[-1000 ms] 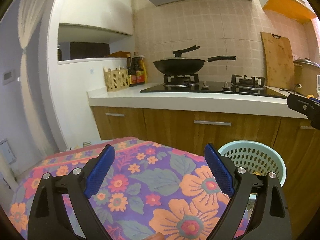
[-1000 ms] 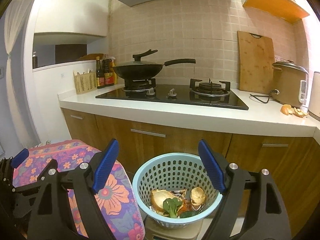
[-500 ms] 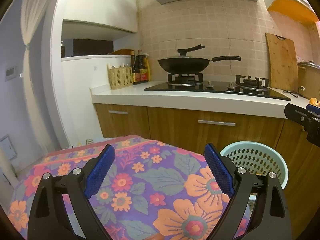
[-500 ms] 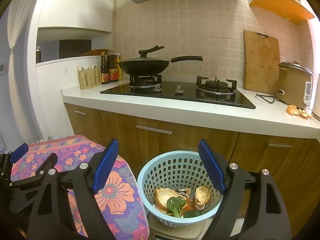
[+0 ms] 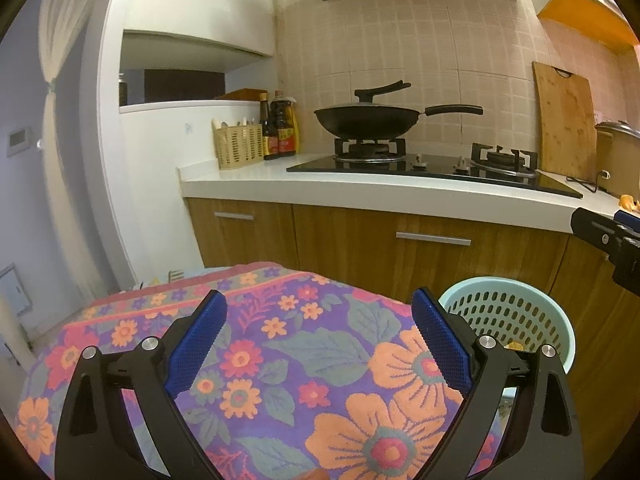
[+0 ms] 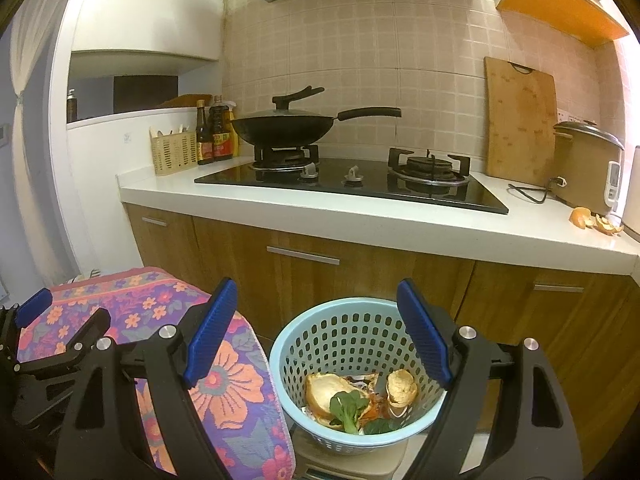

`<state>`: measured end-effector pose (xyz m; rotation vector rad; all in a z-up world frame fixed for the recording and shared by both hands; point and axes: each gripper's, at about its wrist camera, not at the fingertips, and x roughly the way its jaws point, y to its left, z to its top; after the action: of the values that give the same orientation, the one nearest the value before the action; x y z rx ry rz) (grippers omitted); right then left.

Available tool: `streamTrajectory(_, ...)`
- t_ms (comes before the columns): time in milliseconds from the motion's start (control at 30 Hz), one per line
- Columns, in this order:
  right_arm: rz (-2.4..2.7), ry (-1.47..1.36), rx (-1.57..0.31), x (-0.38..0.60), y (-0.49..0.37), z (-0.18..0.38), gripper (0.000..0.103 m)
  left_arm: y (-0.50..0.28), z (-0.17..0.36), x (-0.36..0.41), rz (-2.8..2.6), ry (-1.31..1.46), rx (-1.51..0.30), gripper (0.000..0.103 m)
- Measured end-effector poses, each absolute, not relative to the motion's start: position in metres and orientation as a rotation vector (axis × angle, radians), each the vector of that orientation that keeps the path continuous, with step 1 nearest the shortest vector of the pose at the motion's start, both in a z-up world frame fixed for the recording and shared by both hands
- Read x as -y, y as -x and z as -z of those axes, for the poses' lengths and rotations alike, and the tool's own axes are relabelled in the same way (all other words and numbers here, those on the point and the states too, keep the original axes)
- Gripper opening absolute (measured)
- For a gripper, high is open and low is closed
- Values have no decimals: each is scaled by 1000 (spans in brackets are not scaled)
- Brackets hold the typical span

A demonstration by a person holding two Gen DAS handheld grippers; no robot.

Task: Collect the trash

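Observation:
A light blue perforated basket stands low in front of the cabinets and holds orange peels and green leaves. It also shows in the left wrist view. More orange peels lie on the white counter at the far right, beside the rice cooker. My right gripper is open and empty above the basket. My left gripper is open and empty above a flowered cloth.
The white counter carries a black hob with a wok, sauce bottles, a utensil basket, a cutting board and a rice cooker. Wooden cabinets run below.
Both views have shifted slightly, so the counter and wok sit a little more to the right and lower. Both grippers stay open and empty.

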<state>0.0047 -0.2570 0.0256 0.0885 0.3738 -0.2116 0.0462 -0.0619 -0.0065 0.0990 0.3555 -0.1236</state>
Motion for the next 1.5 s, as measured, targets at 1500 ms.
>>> streamTrajectory(1500, 211, -98, -386, 266, -6, -24, 78, -55, 7, 51, 105, -58, -401, 95)
